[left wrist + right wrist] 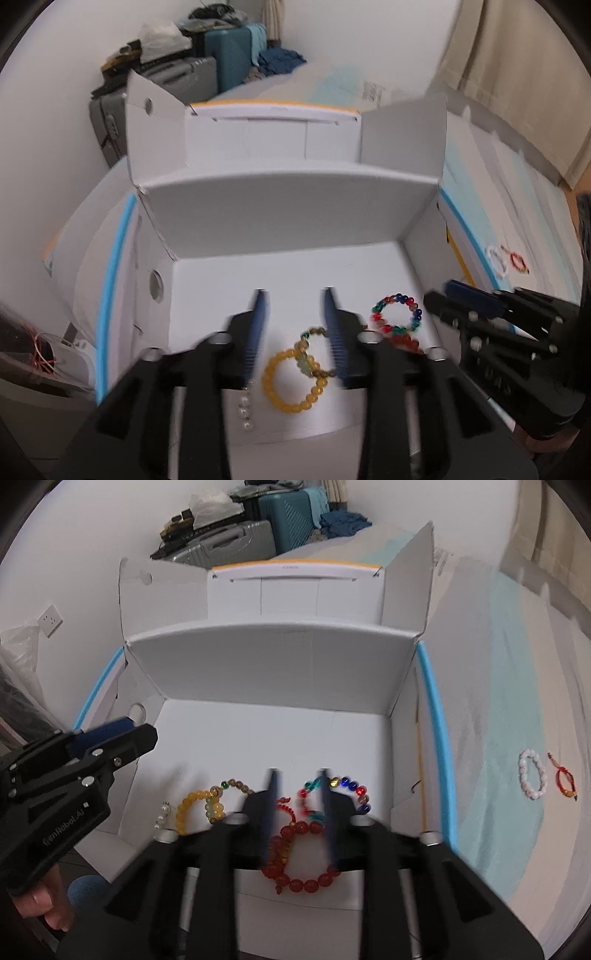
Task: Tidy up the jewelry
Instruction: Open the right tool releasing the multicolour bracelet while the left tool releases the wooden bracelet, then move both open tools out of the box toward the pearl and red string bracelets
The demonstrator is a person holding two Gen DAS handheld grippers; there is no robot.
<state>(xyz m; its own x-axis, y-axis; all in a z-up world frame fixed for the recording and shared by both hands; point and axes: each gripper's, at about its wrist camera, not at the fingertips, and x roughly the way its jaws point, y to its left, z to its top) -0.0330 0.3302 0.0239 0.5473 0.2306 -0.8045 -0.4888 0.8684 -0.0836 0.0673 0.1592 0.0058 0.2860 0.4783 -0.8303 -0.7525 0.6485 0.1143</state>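
Hovering over the white cardboard box (273, 672) at frame centre, both hand-held grippers, left hand-held gripper (293, 295) and right hand-held gripper (297, 775), stand open and empty, so the yellow bead bracelet (291, 384) and red bead bracelet (299, 853) lie collected inside.

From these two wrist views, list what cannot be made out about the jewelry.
- Pearl piece: left wrist view, left gripper body covers its top; length unknown.
- Red bead bracelet: right wrist view, right gripper fingers cross it; left view shows only a sliver.
- White bracelet and red cord outside the box: small, blurred; clasps unreadable.
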